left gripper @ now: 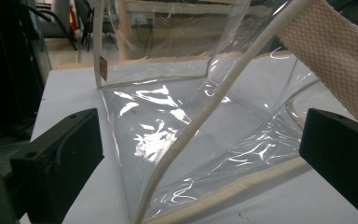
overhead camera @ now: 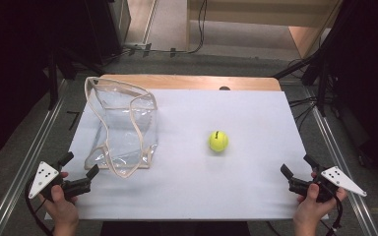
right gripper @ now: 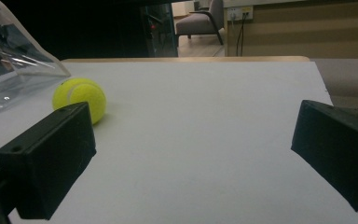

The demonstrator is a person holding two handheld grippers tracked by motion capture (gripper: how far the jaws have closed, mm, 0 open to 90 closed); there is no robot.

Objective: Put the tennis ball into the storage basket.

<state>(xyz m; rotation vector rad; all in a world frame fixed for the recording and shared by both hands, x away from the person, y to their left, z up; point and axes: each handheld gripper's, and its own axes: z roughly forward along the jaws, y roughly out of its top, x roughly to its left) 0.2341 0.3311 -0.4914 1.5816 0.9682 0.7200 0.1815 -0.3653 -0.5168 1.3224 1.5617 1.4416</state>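
Observation:
A clear plastic bag (overhead camera: 120, 128) with cream fabric trim and handles stands on the left half of the white table (overhead camera: 236, 182), its mouth sagging open. A yellow-green tennis ball (overhead camera: 218, 141) rests alone near the table's middle. My left gripper (overhead camera: 80, 165) is open at the front left, its jaws just short of the bag's near corner. In the left gripper view the bag (left gripper: 191, 126) sits between and beyond the jaws, a handle strap (left gripper: 335, 51) at upper right. My right gripper (overhead camera: 295, 165) is open at the front right; its view has the ball (right gripper: 80, 99) ahead on the left.
The white sheet covers a wooden tabletop whose far edge (overhead camera: 192, 81) is bare. Metal rails (overhead camera: 39, 142) run along both sides of the table. Dark equipment and cables (overhead camera: 320, 73) stand beyond the far corners.

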